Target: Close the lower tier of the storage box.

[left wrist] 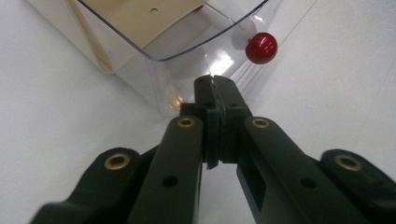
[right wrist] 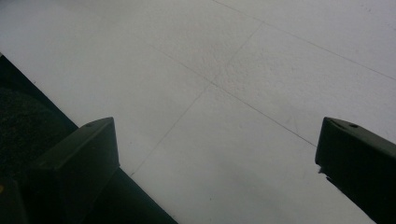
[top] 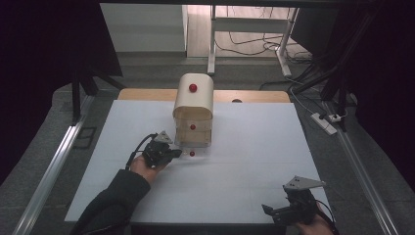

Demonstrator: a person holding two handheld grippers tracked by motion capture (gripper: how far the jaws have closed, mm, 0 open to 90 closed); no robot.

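Left gripper [left wrist: 215,86] clenched tight, nothing between jaws, tips against clear drawer [left wrist: 187,60] beside red knob [left wrist: 261,47]. Right gripper [right wrist: 217,144] spread wide, empty, over table [right wrist: 233,70].

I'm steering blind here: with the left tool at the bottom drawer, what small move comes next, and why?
Probably open the left tool and shift it toward the red knob. Its jaws are shut on nothing, pointed at the clear drawer beside the knob. The right tool rests open, far off.

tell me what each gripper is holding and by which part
Nothing is held. The left gripper is shut on nothing, beside the clear drawer, off its red knob. The right gripper is open over bare table.
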